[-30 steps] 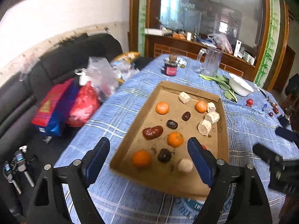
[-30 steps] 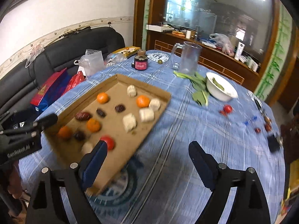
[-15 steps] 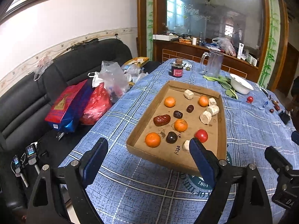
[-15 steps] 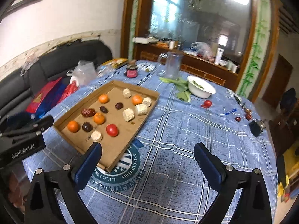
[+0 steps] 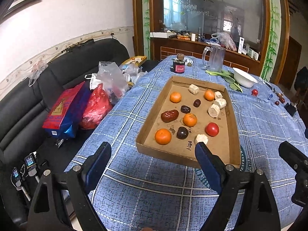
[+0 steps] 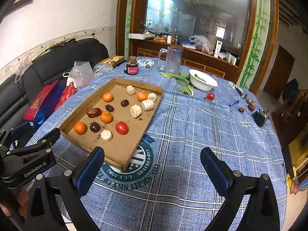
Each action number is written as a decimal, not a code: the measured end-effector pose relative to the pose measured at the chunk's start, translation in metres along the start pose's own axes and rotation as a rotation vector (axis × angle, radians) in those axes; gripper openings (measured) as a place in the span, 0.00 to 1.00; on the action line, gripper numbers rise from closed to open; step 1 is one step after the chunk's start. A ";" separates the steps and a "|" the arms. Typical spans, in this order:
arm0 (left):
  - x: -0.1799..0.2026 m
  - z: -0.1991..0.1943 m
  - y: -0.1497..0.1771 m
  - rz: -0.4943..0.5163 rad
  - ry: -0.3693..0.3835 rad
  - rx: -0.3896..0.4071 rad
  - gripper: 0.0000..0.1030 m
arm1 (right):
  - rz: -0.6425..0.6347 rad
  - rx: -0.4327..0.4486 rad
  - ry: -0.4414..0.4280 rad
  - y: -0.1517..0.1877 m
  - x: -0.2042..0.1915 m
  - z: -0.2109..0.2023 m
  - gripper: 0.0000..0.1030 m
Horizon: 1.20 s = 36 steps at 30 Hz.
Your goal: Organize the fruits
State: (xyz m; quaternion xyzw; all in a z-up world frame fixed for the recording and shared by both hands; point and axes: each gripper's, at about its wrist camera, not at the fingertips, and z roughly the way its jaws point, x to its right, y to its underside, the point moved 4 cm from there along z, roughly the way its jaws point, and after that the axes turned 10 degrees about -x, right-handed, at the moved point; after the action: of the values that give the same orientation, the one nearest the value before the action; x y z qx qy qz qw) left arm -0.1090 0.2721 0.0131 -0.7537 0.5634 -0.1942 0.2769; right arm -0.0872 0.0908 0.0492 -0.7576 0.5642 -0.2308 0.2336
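Observation:
A shallow cardboard tray (image 5: 146,127) (image 6: 154,107) lies on the blue checked tablecloth. In it are several oranges (image 5: 163,136) (image 6: 80,128), dark dates (image 5: 169,115) (image 6: 94,112), pale cut chunks (image 5: 213,110) (image 6: 135,111) and one red tomato (image 5: 212,129) (image 6: 121,127). My left gripper (image 5: 152,157) hangs open over the cloth just short of the tray's near edge, nothing between its fingers. My right gripper (image 6: 152,163) stands wide open over the round printed emblem (image 6: 138,165), to the right of the tray's near corner, and holds nothing.
A white bowl (image 6: 202,80), leafy greens (image 6: 182,80), a glass jug (image 6: 172,59) and a dark jar (image 6: 131,67) stand beyond the tray. A loose tomato (image 6: 210,95) and small red fruits (image 6: 241,109) lie at right. A black sofa (image 5: 28,100) with bags flanks the table's left.
Both grippers have drawn back from the tray, which now looks smaller and farther. The right gripper's jaws stand wider than a second ago. The red tomato has come into the left wrist view.

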 end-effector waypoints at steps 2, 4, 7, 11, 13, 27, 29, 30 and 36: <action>-0.001 -0.002 -0.001 -0.008 0.002 0.004 0.86 | -0.007 0.007 0.004 -0.001 -0.003 -0.001 0.99; 0.000 -0.005 -0.001 -0.005 0.008 0.011 0.86 | -0.007 0.003 0.002 0.000 -0.003 0.000 0.99; 0.003 -0.010 0.000 0.013 0.014 0.030 0.86 | -0.003 -0.008 0.000 0.002 -0.003 0.002 0.99; 0.010 -0.014 0.000 0.052 0.026 0.043 0.86 | 0.002 -0.010 0.000 0.004 -0.003 0.001 0.99; 0.014 -0.014 0.000 0.067 0.033 0.039 0.86 | 0.001 -0.012 0.000 0.004 -0.003 0.001 0.99; 0.023 -0.013 -0.001 0.075 0.058 0.046 0.86 | 0.017 -0.018 0.012 0.007 0.005 -0.001 0.99; 0.021 -0.010 -0.001 0.067 0.058 0.029 0.86 | 0.018 -0.019 0.012 0.008 0.006 -0.002 0.99; 0.020 -0.009 -0.002 0.062 0.060 0.022 0.86 | 0.017 -0.019 0.014 0.008 0.007 -0.002 0.99; 0.010 -0.005 -0.002 0.027 0.048 0.005 0.86 | 0.020 -0.025 0.014 0.008 0.009 0.000 0.99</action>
State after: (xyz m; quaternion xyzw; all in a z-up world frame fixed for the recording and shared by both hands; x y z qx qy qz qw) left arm -0.1077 0.2614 0.0176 -0.7404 0.5795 -0.2099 0.2681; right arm -0.0911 0.0800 0.0452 -0.7532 0.5761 -0.2265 0.2225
